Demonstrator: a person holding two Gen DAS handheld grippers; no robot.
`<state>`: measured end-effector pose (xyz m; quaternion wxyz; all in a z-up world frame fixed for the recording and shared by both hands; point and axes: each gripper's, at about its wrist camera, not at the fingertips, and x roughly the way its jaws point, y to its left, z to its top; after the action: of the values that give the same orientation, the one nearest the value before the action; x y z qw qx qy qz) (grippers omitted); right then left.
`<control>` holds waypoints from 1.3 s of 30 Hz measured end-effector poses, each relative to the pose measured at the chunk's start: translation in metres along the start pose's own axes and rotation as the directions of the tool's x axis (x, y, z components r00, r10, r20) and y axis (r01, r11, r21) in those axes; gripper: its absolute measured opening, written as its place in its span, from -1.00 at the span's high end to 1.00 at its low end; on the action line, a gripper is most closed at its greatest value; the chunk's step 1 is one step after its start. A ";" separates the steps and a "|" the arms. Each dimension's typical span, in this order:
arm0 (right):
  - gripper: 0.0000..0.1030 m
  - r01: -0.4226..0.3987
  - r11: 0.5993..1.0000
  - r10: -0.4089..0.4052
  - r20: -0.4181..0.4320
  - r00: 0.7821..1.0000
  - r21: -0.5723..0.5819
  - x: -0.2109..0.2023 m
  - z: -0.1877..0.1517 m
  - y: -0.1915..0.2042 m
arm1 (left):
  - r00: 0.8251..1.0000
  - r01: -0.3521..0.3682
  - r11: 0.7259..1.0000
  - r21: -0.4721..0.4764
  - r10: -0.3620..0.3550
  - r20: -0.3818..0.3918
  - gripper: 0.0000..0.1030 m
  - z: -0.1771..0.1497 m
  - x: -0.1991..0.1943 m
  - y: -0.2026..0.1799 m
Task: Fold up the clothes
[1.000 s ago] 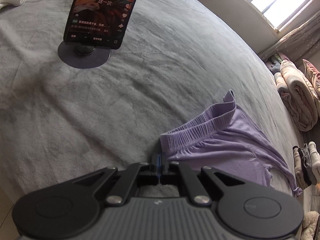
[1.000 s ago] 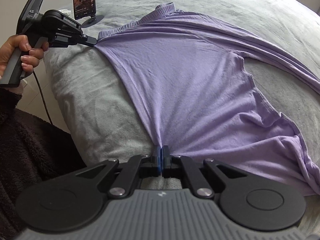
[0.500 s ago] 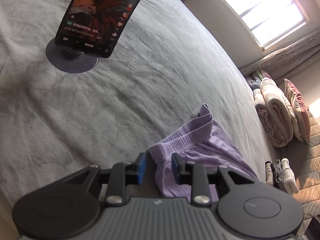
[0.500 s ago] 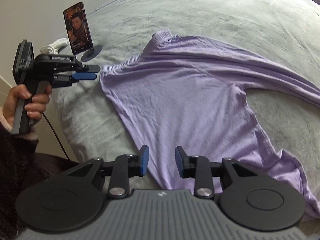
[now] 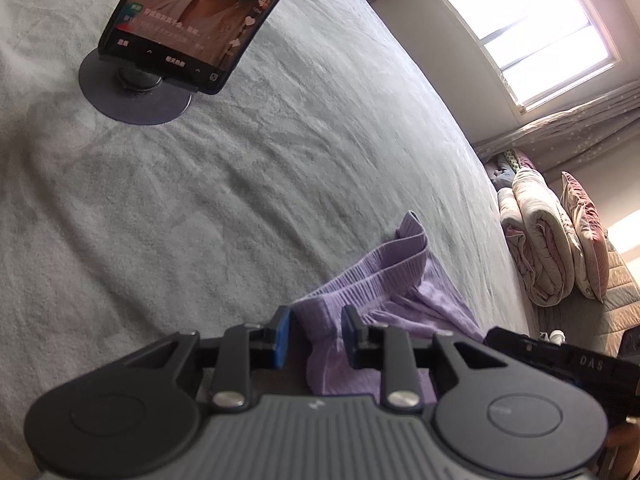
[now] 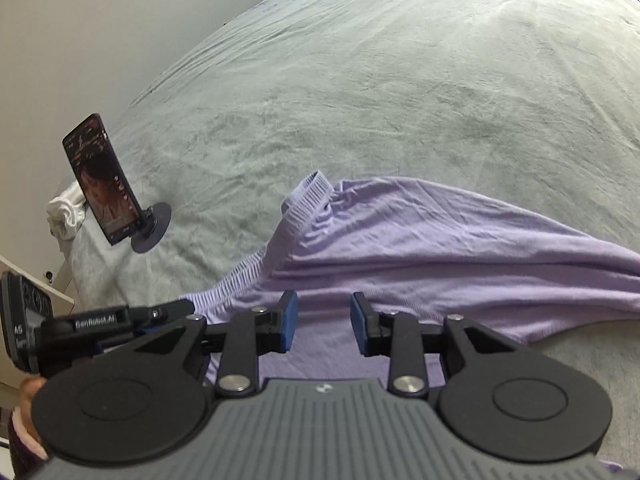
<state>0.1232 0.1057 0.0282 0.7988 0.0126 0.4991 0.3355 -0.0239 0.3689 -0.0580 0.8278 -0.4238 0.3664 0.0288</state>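
Left wrist view: left gripper [image 5: 316,336] with blue-padded fingers [image 5: 281,336] apart, nothing clamped. Corner of lilac long-sleeve top [image 5: 384,300] lay between and just ahead of the fingers, ribbed hem bunched and folded over itself, draped on the near edge of grey bed [image 5: 260,200]. Smartphone [image 5: 200,20] lit, tilted on round-based stand [image 5: 134,98], far left on the bed, well apart from the top. Window [image 5: 524,28] bright at upper right. Rolled quilts [image 5: 536,240] and pink cushion [image 5: 586,236] stacked beyond the bed's far side. Black body of right gripper [image 5: 560,364] poked in at right edge, just beside the top.

Right wrist view: right gripper [image 6: 324,330] fingers [image 6: 289,326] spread wide, holding nothing, hovering over the lilac long-sleeve top [image 6: 420,248]. Top lay rumpled across the near part of the bed [image 6: 360,80], ribbed hem [image 6: 280,240] toward the left, fabric running off to the right edge. Left gripper [image 6: 168,312] at lower left, tips right at the hem corner; whether touching, could not tell. Hand [image 6: 28,396] partly seen below it. Smartphone [image 6: 102,180] on stand [image 6: 154,228] at left, white cloth [image 6: 66,214] crumpled behind it.
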 end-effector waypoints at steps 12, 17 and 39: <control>0.27 0.069 0.994 -0.066 -0.035 0.997 0.087 0.070 0.067 0.010 | 1.000 -0.005 0.999 0.048 0.005 0.000 0.65 0.006 0.008 -0.009; 0.27 0.146 0.986 -0.140 -0.081 0.987 0.078 0.097 0.077 0.017 | 1.000 -0.029 0.995 0.096 0.030 -0.006 0.75 0.004 0.011 -0.011; 0.85 0.245 0.969 -0.246 0.130 0.960 0.026 0.124 0.092 0.056 | 0.971 -0.131 0.982 0.137 0.099 0.219 0.92 0.014 -0.012 -0.013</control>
<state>0.2023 0.2465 -0.0033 0.8656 -0.0232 0.4443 0.2298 -0.0196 0.3736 -0.0363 0.8886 -0.3328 0.3014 0.0939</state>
